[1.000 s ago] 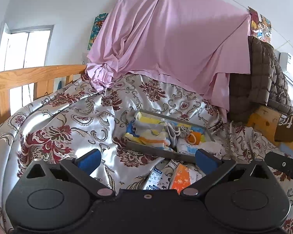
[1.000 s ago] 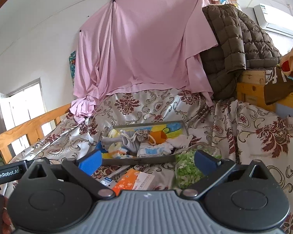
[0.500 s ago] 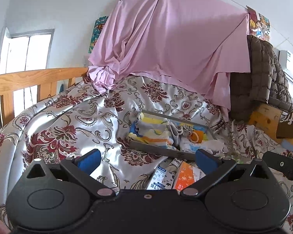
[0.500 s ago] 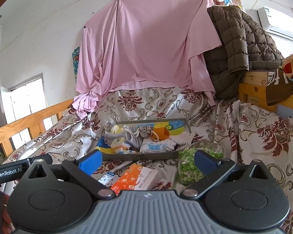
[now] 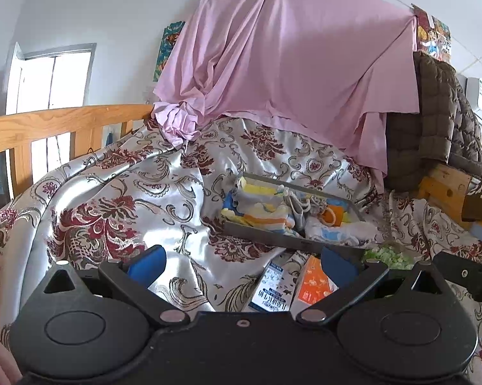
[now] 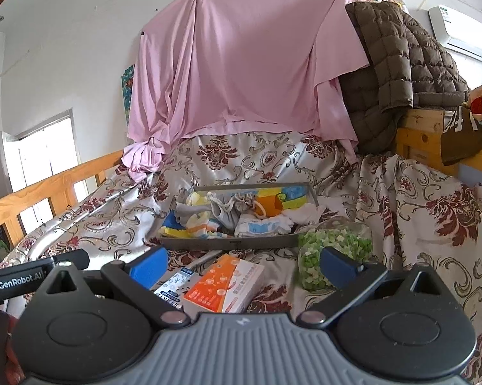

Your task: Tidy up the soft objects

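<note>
A grey tray (image 6: 228,242) (image 5: 266,235) lies on the floral bedspread, full of soft cloth items: a striped yellow and blue cloth (image 5: 257,207), a grey drawstring pouch (image 6: 228,208), an orange piece (image 6: 268,204) and a white and blue cloth (image 6: 263,226). My left gripper (image 5: 242,261) is open and empty, held short of the tray's near left. My right gripper (image 6: 241,263) is open and empty, in front of the tray, above the boxes.
An orange and white box (image 6: 223,284) and a blue and white box (image 6: 173,284) lie in front of the tray. A clear bag of green pieces (image 6: 334,250) sits at its right. A wooden rail (image 5: 48,125) runs along the left; a brown jacket (image 6: 398,70) hangs at right.
Both grippers have drawn slightly back and tilted, so the tray sits a little further up in both views. Both stay open and empty.
</note>
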